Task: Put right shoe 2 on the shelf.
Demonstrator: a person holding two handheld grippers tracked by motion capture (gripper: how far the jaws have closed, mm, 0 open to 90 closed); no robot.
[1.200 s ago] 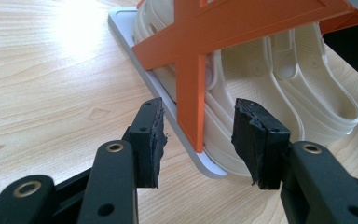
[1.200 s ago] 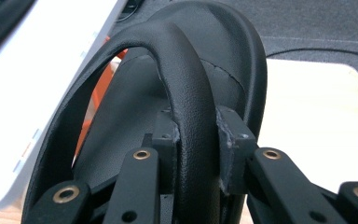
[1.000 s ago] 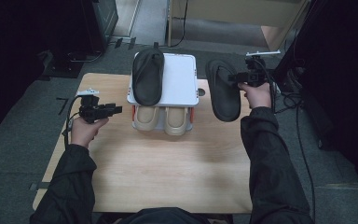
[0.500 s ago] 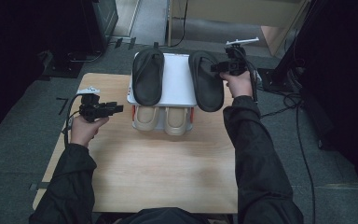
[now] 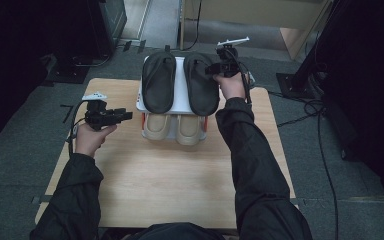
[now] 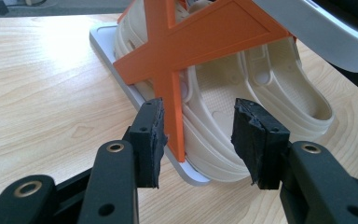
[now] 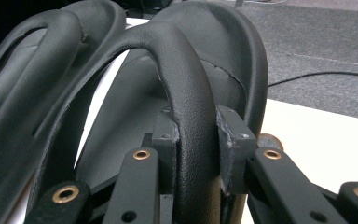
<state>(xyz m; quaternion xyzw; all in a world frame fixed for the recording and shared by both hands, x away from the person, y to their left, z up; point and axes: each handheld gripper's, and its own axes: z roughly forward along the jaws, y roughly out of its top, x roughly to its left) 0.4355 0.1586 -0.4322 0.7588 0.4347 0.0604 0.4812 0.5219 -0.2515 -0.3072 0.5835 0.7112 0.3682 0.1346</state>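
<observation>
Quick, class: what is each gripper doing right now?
Left gripper: open, empty, beside the shoe rack.
Right gripper: shut on the black sandal strap.

Shoe rack (image 5: 180, 87) at the far middle of the worktop (image 5: 170, 185), the main obstacle. Its top shelf is covered by two black sandals (image 5: 159, 80), side by side, almost touching. Beige clogs (image 5: 176, 127) fill the lower shelf, and an orange cross-brace (image 6: 182, 51) bars the rack's left side. Bare worktop lies open in front of the rack and to either side.
</observation>
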